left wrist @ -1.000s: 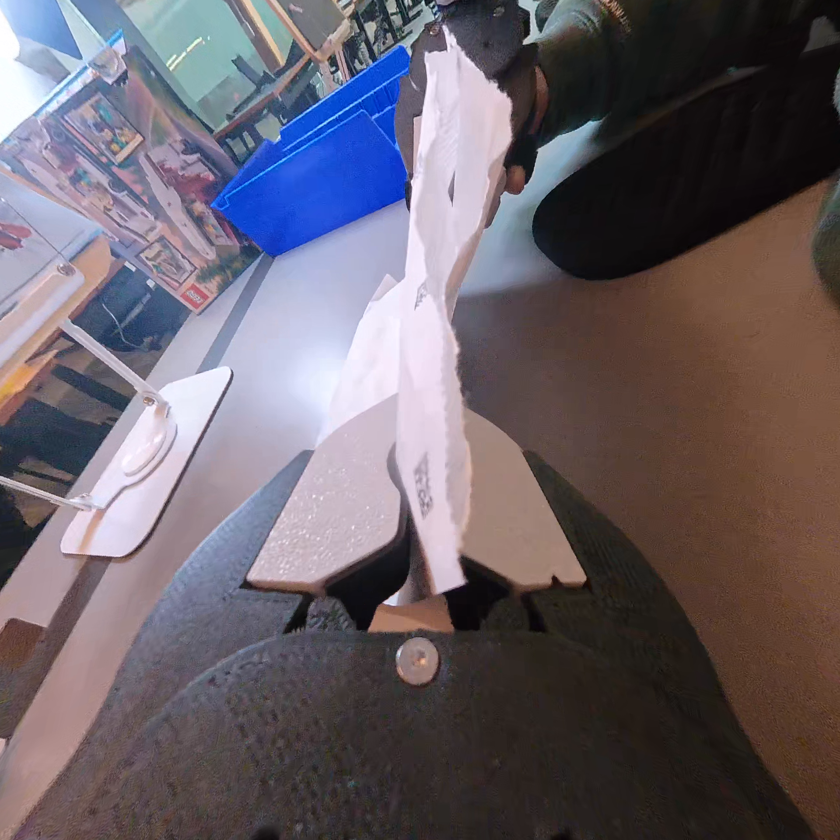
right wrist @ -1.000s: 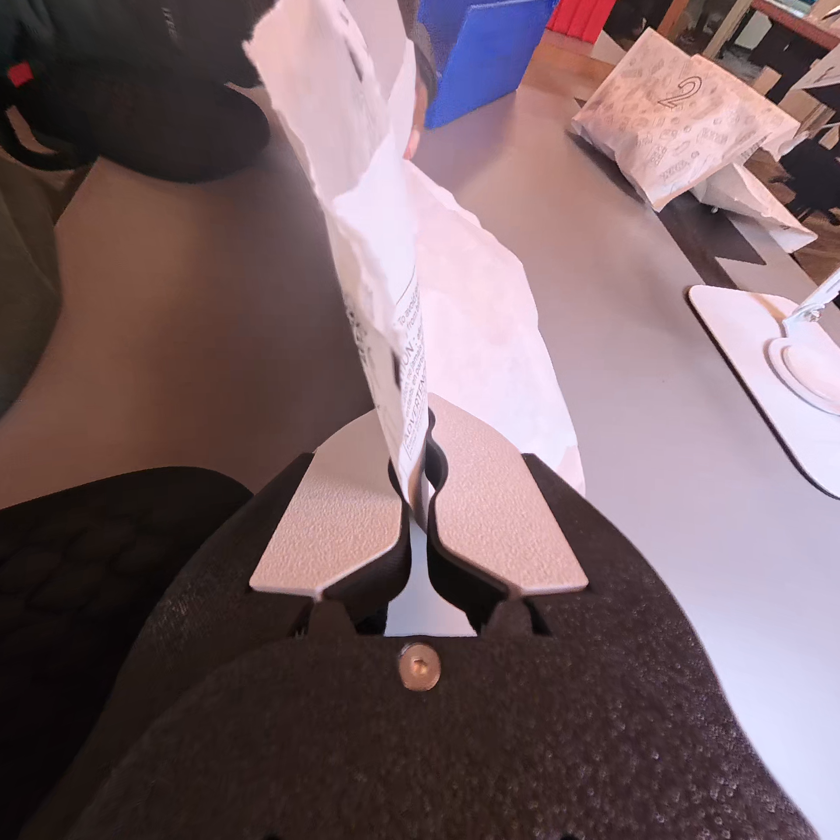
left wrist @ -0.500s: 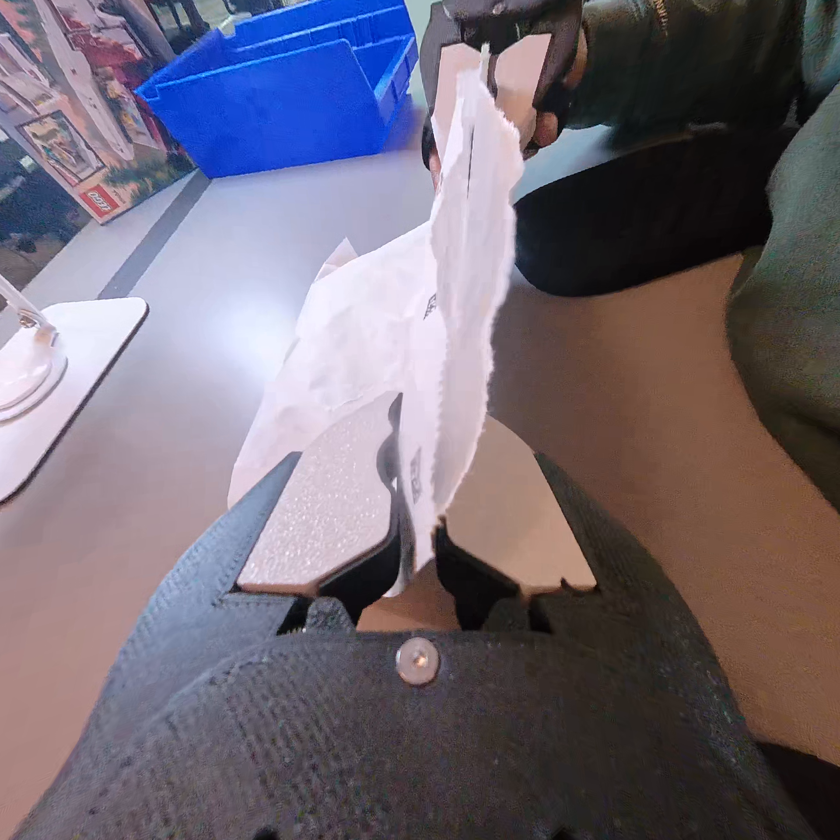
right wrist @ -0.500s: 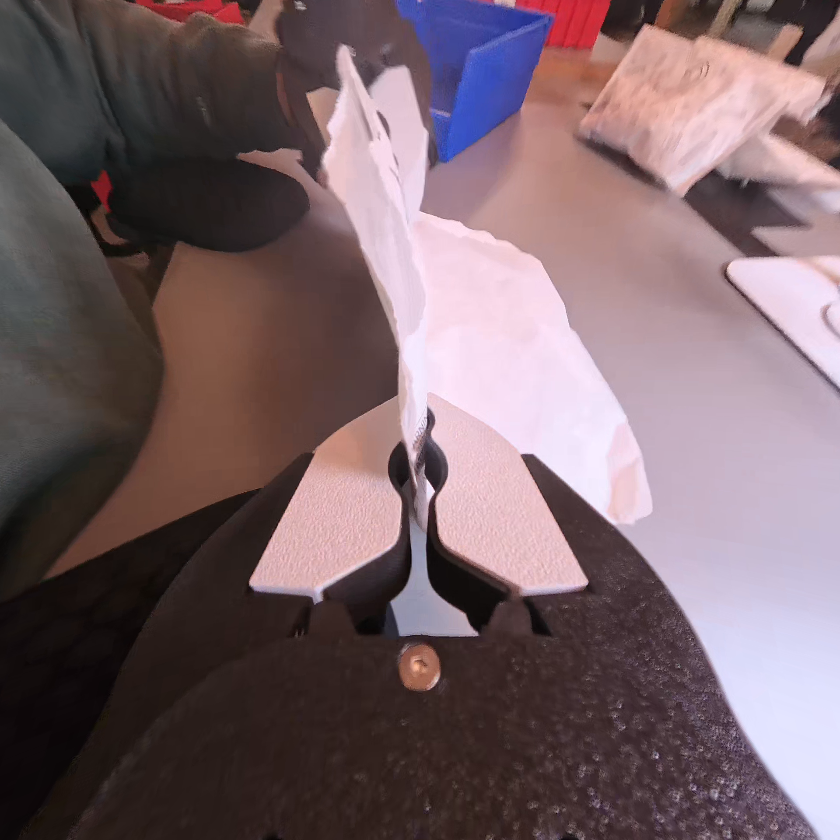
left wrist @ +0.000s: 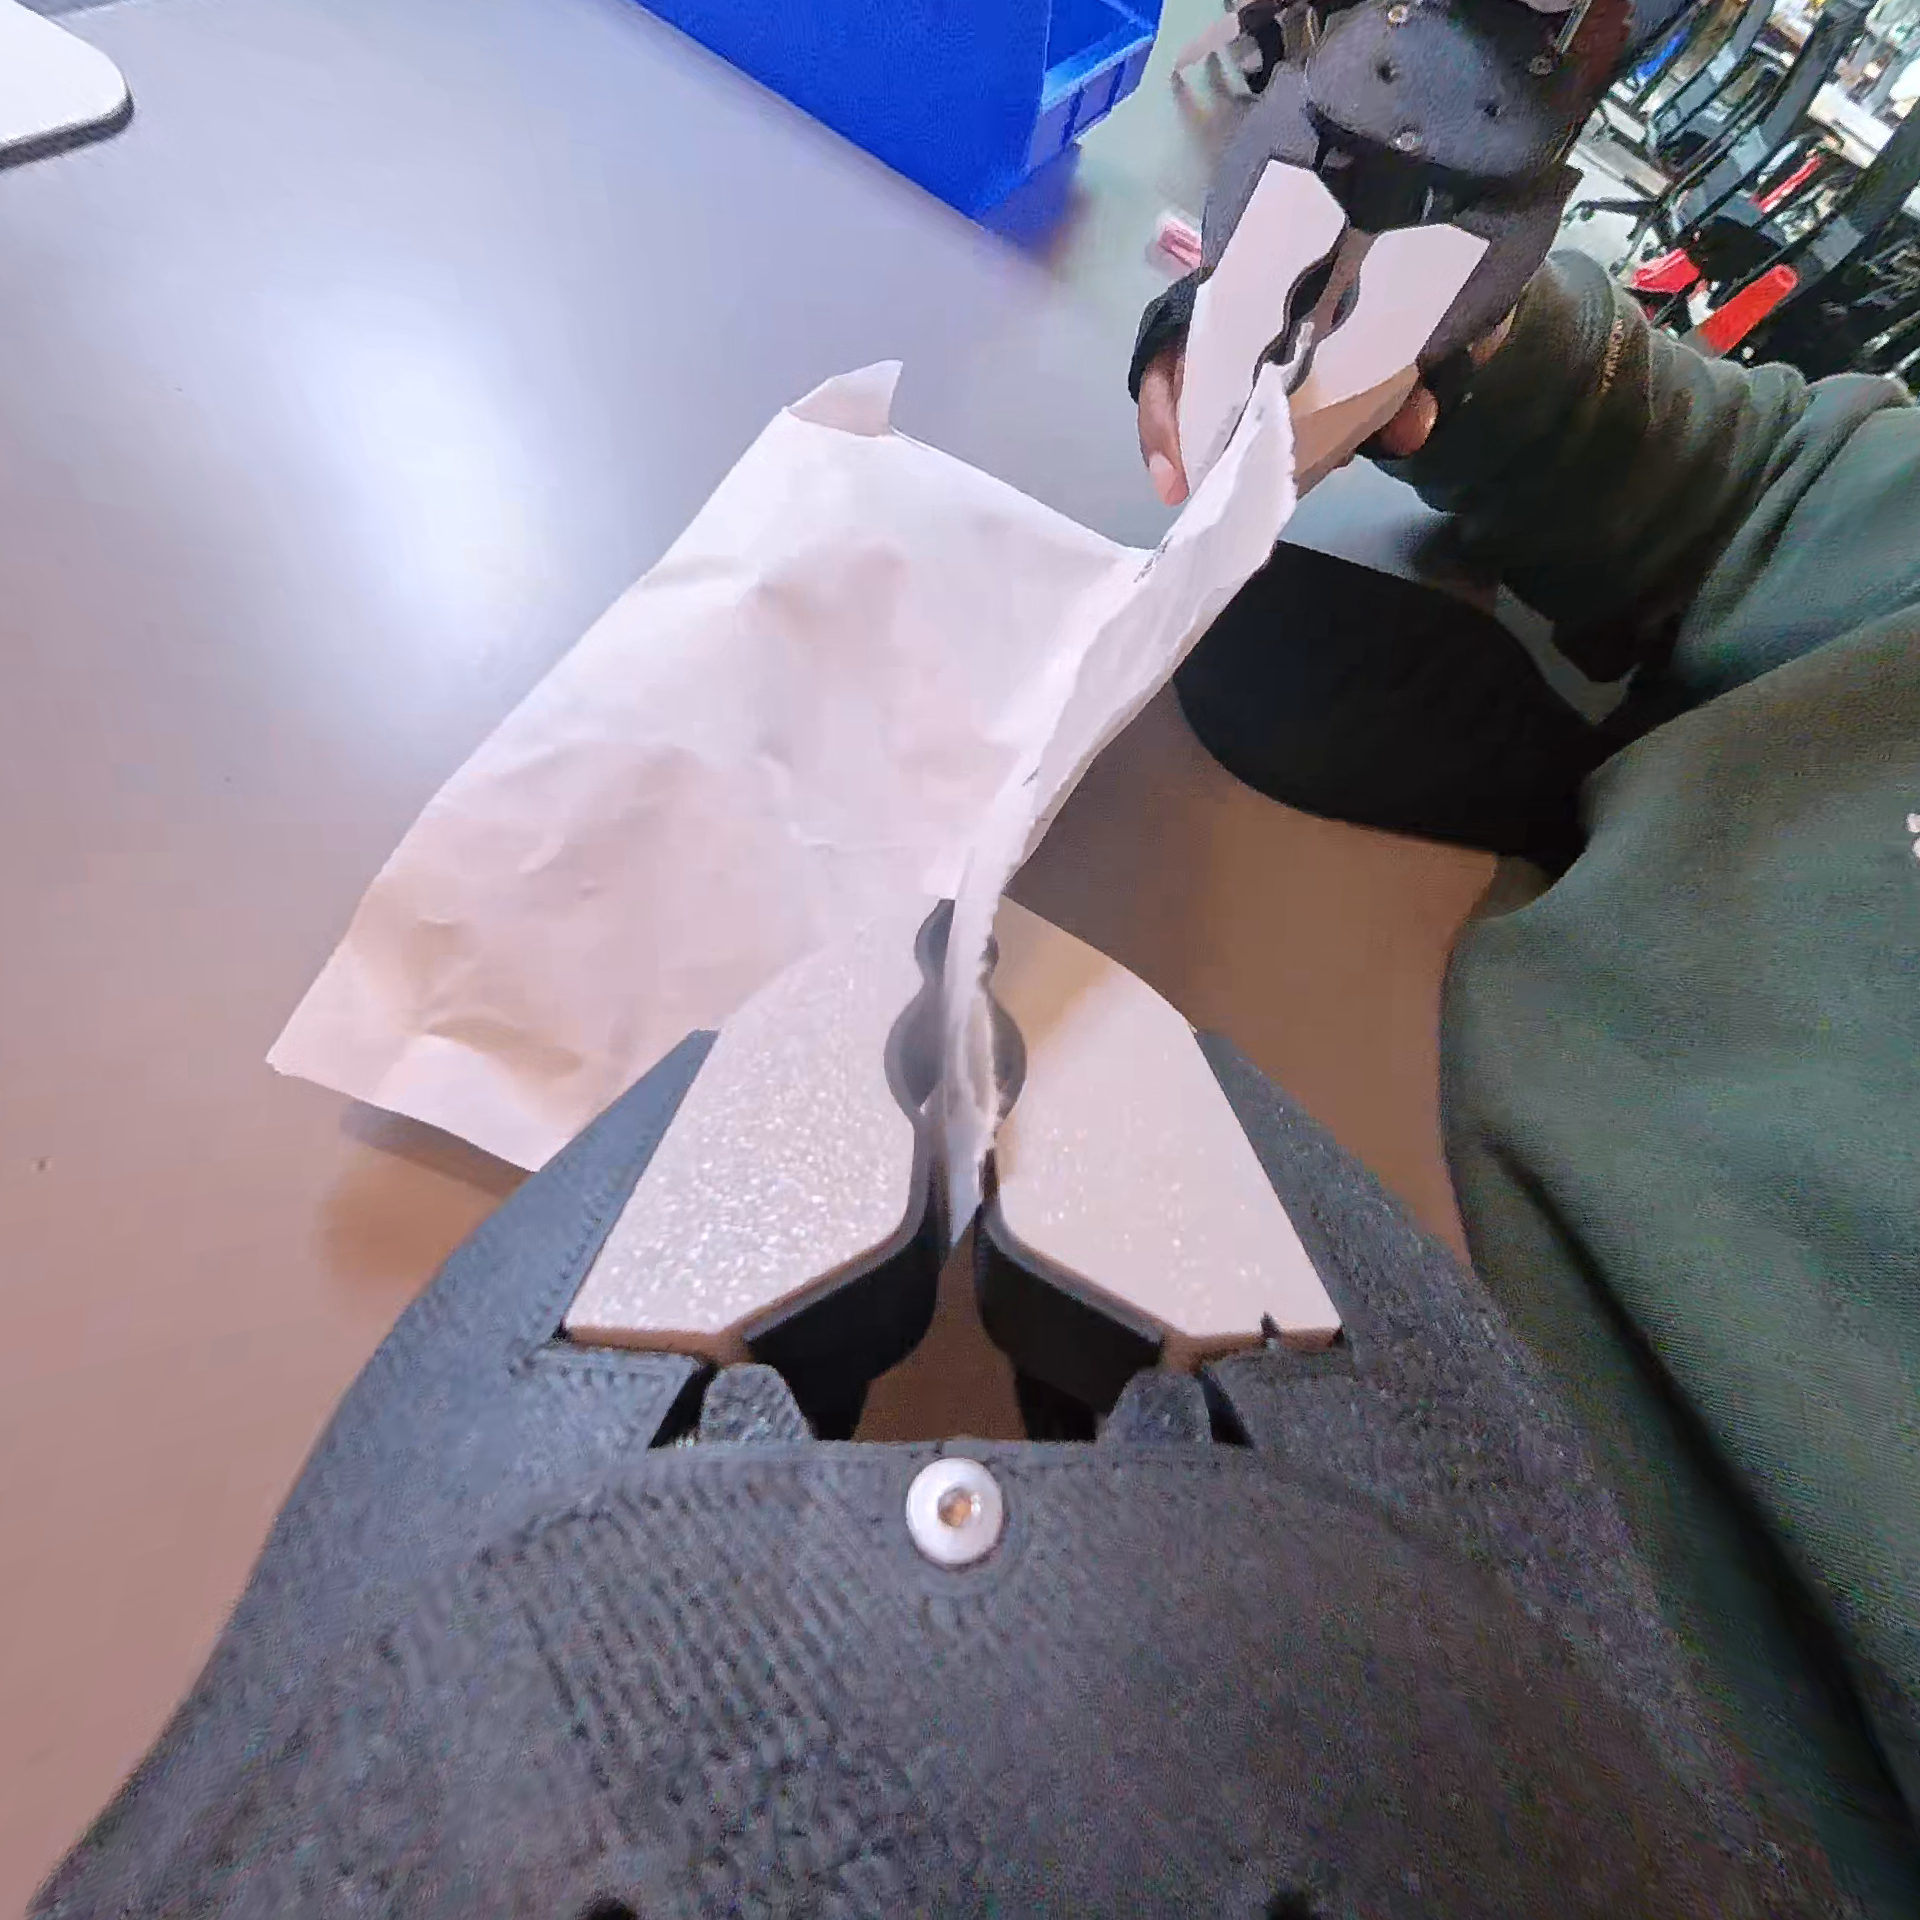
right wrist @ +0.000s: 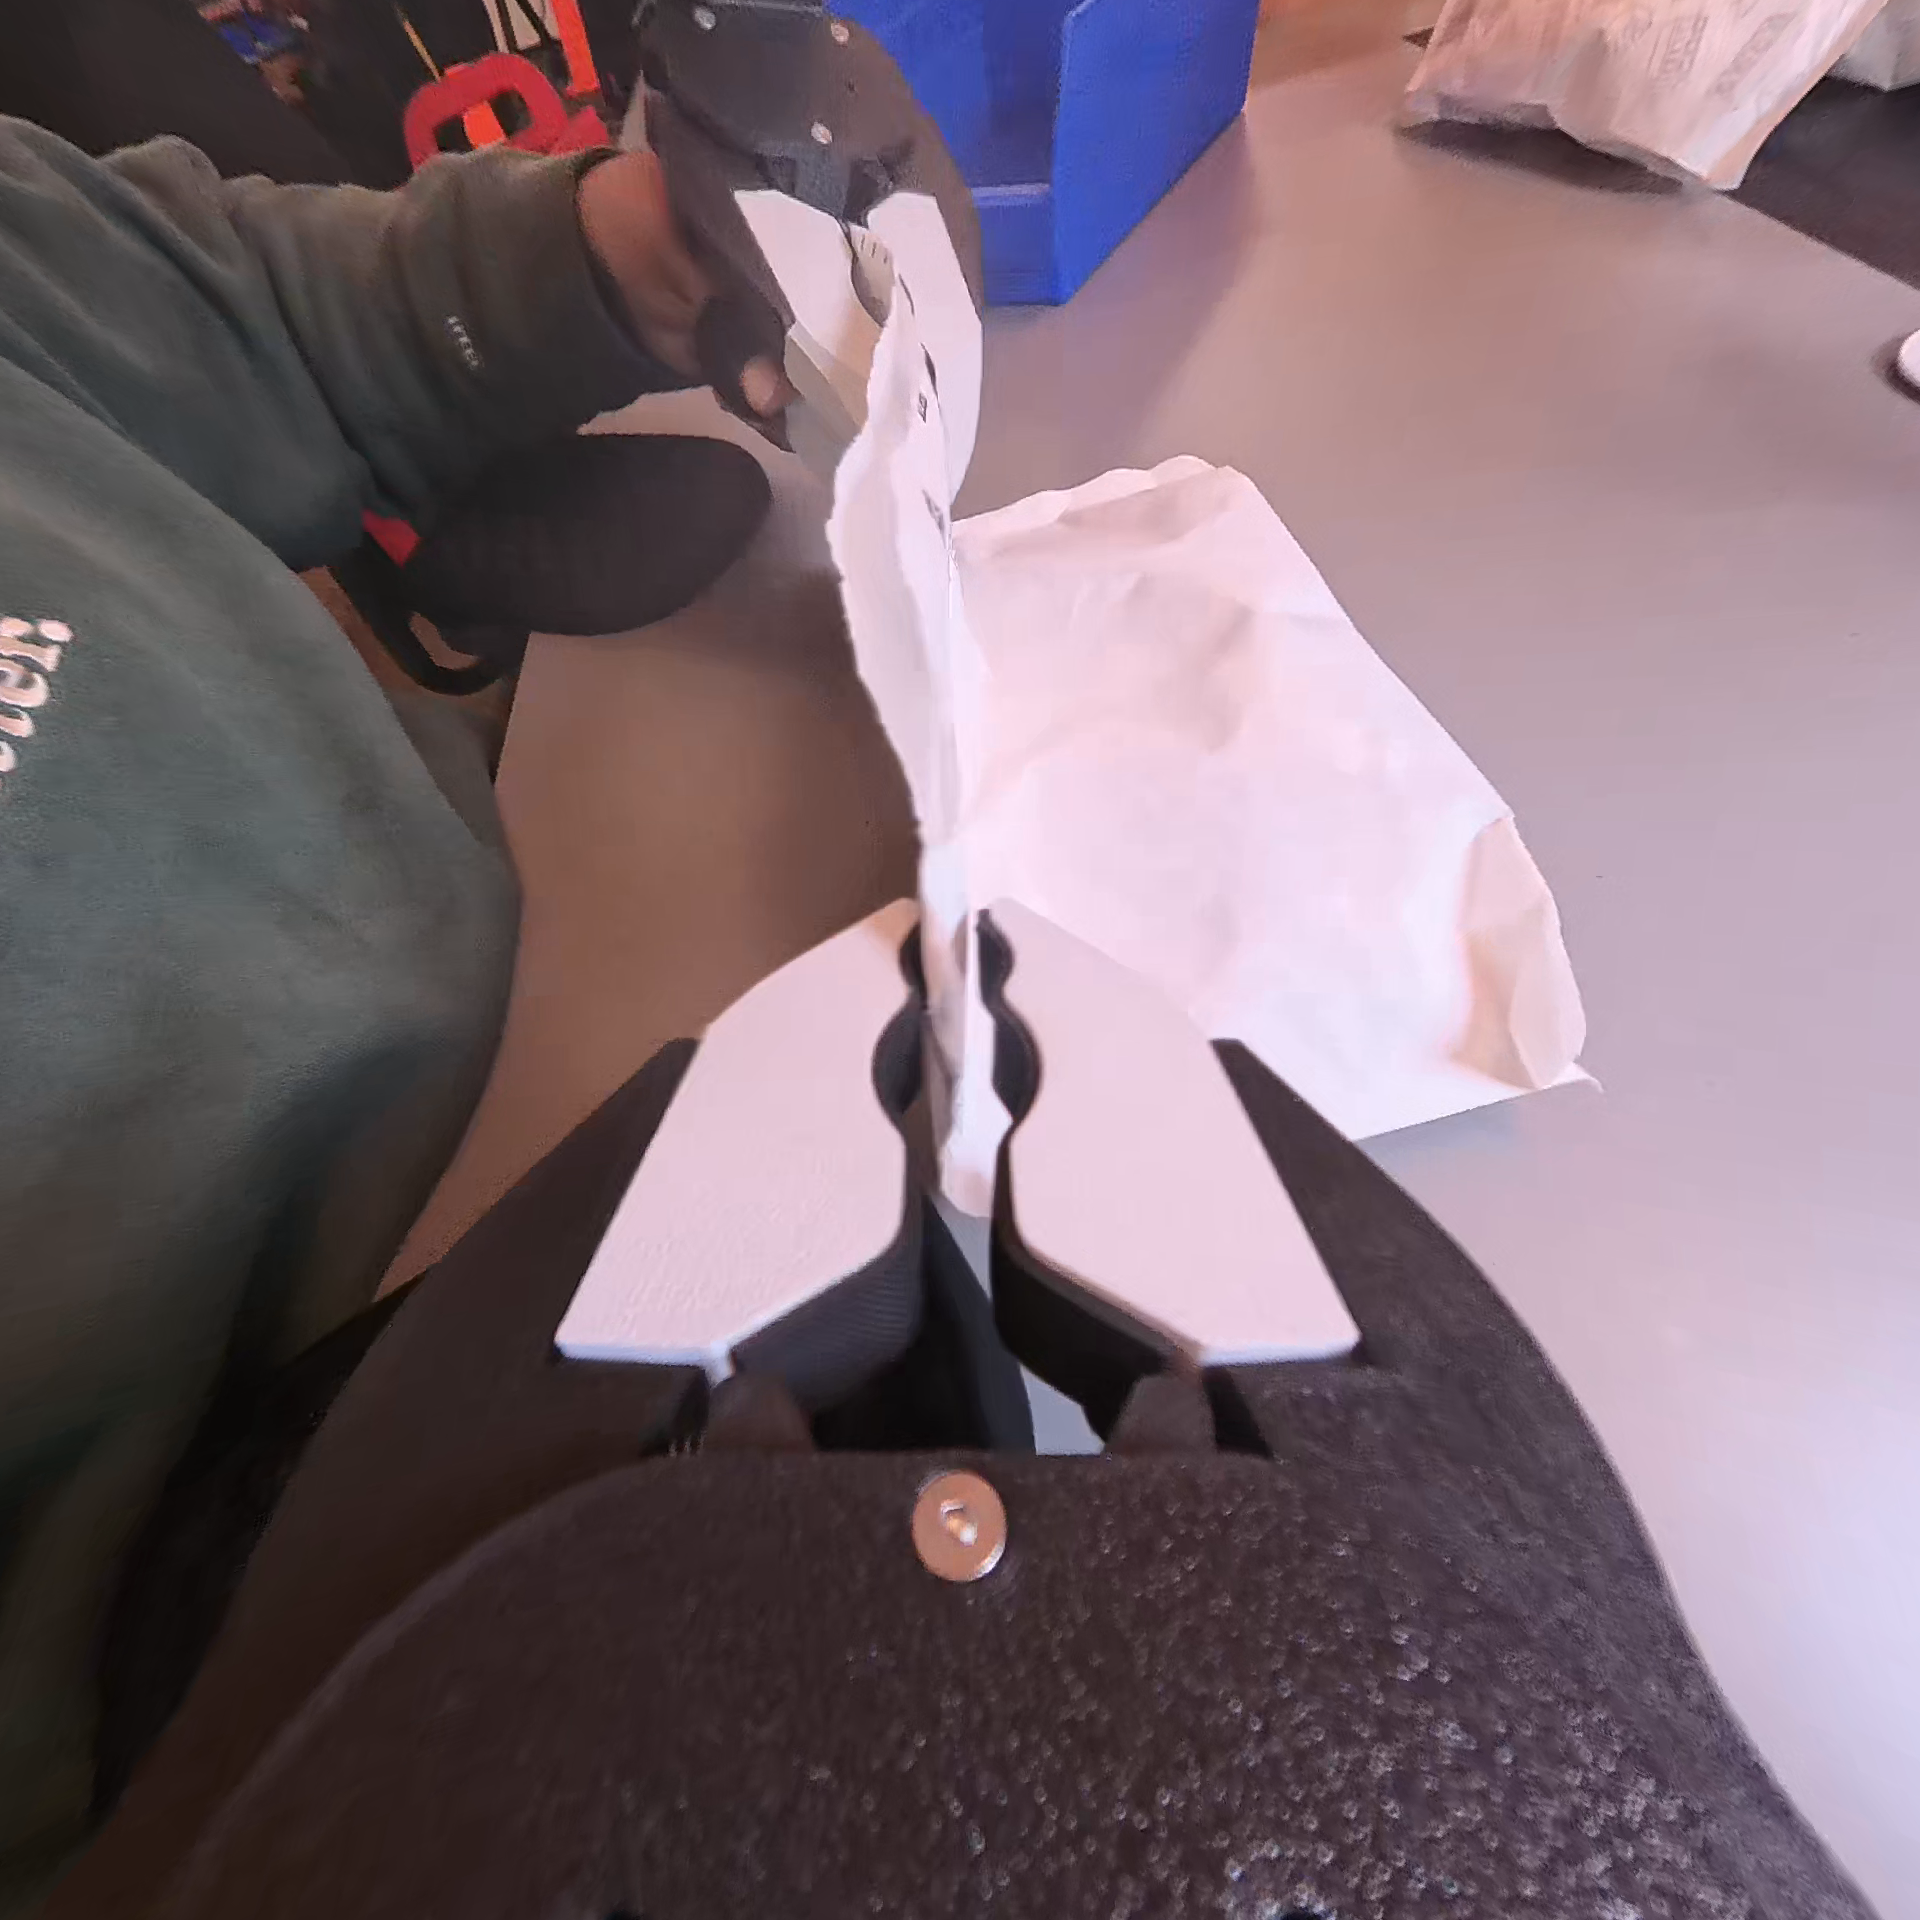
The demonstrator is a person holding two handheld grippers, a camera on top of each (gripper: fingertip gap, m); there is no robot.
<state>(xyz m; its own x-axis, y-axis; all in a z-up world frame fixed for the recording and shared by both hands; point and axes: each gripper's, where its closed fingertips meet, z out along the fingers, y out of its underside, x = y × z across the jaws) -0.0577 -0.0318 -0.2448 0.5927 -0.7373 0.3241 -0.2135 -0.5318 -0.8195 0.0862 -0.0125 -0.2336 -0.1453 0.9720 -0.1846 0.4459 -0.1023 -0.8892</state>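
Both grippers pinch the torn upper edge of one white paper bag; the bag body trails onto the worktop.

The left gripper (left wrist: pixel 961 997) has its fingers (left wrist: pixel 800 1132) closed narrow on the ragged strip of the white paper bag (left wrist: pixel 727 748), at lower centre of the left wrist view. The right gripper (right wrist: pixel 961 997) also has the strip between its fingers (right wrist: pixel 1132 1122), but a slim gap shows beside the paper there, so that grip looks lighter. The strip spans between the two grippers; the bag body lies creased on the worktop (left wrist: pixel 312 416), centre frame. Judged risks: pulling the grippers apart could extend the tear along the thin strip; the paper could slide out of the looser right fingers; a dragged bag body could catch on the worktop. A blue bin (left wrist: pixel 914 83) stands at upper centre, well apart.
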